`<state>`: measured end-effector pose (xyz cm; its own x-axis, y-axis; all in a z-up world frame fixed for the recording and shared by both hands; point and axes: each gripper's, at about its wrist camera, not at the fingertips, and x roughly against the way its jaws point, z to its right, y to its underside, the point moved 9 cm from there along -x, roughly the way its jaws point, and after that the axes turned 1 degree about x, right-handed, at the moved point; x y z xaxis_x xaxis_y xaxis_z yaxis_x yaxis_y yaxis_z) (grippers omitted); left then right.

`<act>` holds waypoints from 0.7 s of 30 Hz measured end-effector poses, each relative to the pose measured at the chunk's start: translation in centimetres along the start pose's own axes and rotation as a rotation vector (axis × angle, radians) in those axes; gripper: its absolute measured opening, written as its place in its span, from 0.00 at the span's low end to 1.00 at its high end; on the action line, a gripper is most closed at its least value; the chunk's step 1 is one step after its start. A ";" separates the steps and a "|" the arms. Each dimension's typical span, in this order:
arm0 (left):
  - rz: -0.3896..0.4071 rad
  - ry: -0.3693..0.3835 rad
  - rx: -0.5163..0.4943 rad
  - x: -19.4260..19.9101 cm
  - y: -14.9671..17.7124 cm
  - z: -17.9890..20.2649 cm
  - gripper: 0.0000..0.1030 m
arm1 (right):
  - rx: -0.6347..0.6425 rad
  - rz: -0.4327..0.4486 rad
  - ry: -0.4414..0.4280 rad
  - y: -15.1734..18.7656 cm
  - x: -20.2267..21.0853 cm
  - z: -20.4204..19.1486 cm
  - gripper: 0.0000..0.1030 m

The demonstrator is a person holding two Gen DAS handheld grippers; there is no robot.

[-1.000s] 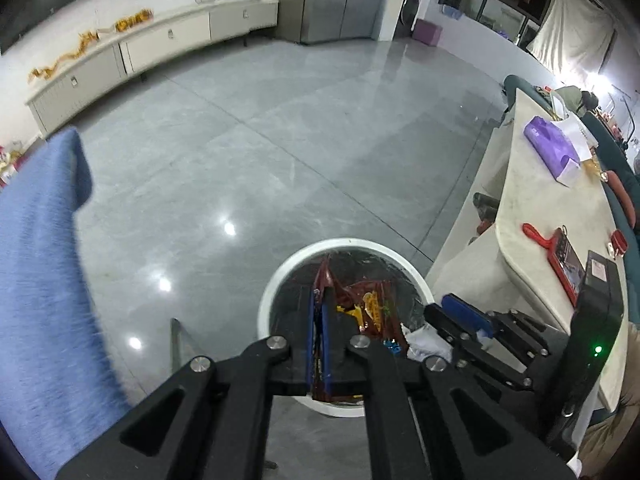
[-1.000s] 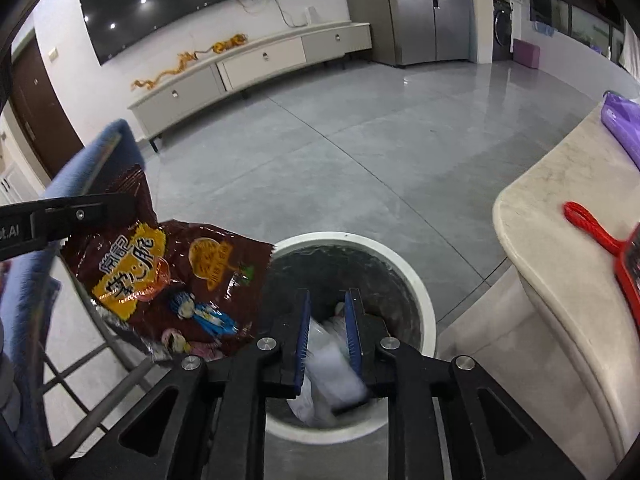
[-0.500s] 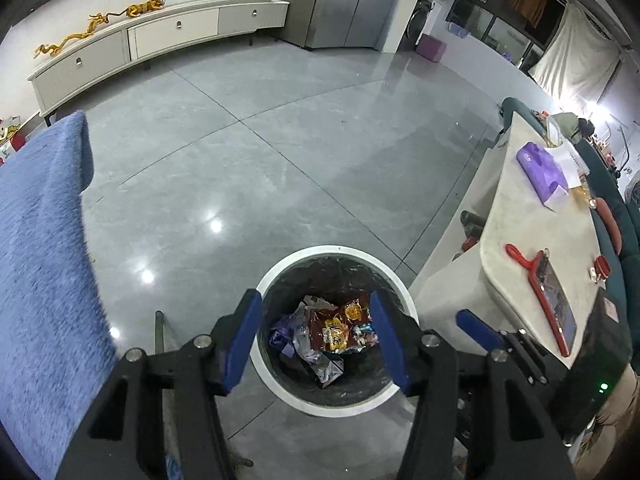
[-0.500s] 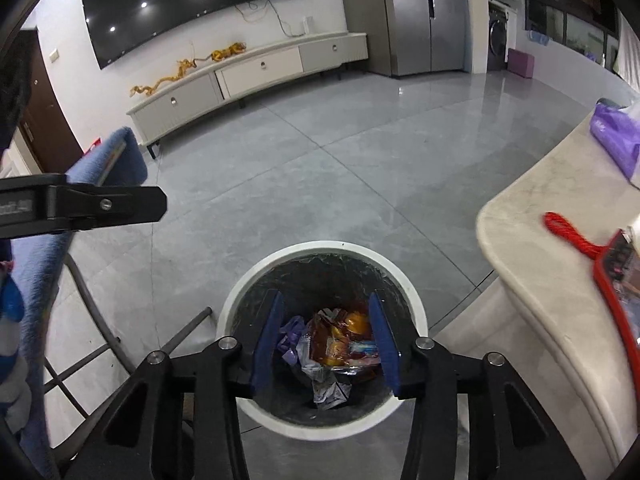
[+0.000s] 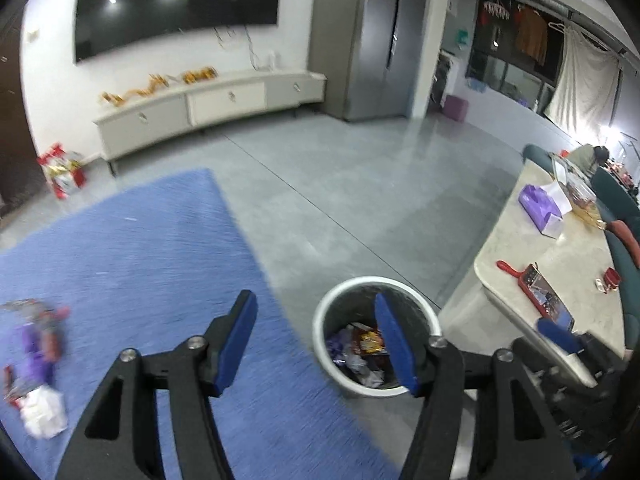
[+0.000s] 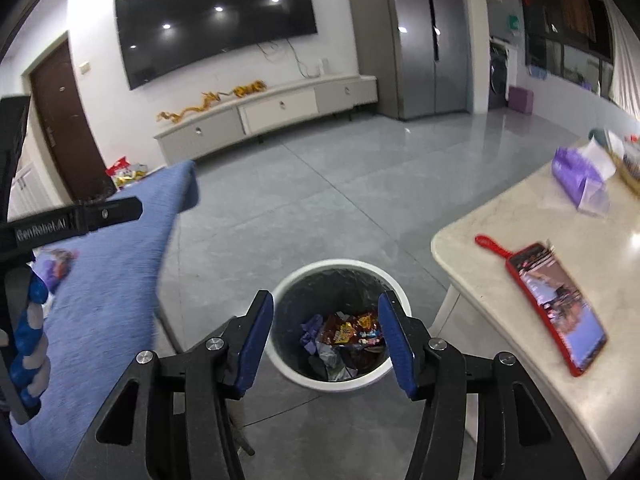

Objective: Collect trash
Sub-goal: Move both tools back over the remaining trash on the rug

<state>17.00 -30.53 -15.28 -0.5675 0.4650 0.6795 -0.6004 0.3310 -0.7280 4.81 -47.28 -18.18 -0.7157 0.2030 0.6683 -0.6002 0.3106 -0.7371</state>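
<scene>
A round white trash bin stands on the grey floor and holds several crumpled wrappers. My left gripper is open and empty, above the edge of a blue cloth surface left of the bin. A purple wrapper and a white crumpled tissue lie on that cloth at the far left. My right gripper is open and empty, right above the bin. The left gripper's body shows at the left in the right wrist view.
A cream marble table stands right of the bin with a red-cased phone and a purple tissue pack. A low white cabinet, a wall TV and a steel fridge line the far wall.
Both grippers let go of their trash, a brown snack bag and white paper, which now lie in the bin. Both then tilted up; the left one swung over the blue cloth.
</scene>
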 end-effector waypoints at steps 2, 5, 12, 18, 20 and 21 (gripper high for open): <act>0.045 -0.038 0.003 2.6 0.3 -1.7 0.66 | 0.024 0.028 -0.017 -0.6 2.2 -1.5 0.56; 0.097 -0.088 0.028 6.3 0.9 -4.6 0.69 | 0.058 0.070 -0.046 -1.7 4.7 -3.7 0.61; 0.197 -0.229 0.083 13.6 2.1 -11.2 0.70 | 0.159 0.150 -0.133 -3.6 9.2 -10.6 0.70; 0.261 -0.281 0.117 17.9 2.8 -15.1 0.70 | 0.216 0.178 -0.184 -4.1 10.9 -15.2 0.70; 0.271 -0.288 0.129 18.8 3.1 -16.1 0.70 | 0.228 0.178 -0.191 -4.1 11.1 -16.3 0.70; 0.278 -0.293 0.136 19.4 3.3 -16.7 0.70 | 0.235 0.177 -0.196 -4.2 11.2 -17.0 0.70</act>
<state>13.44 -6.68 -6.09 -0.8425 0.2619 0.4707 -0.4596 0.1060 -0.8817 5.37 -30.54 -5.95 -0.8571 0.0459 0.5132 -0.5104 0.0600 -0.8578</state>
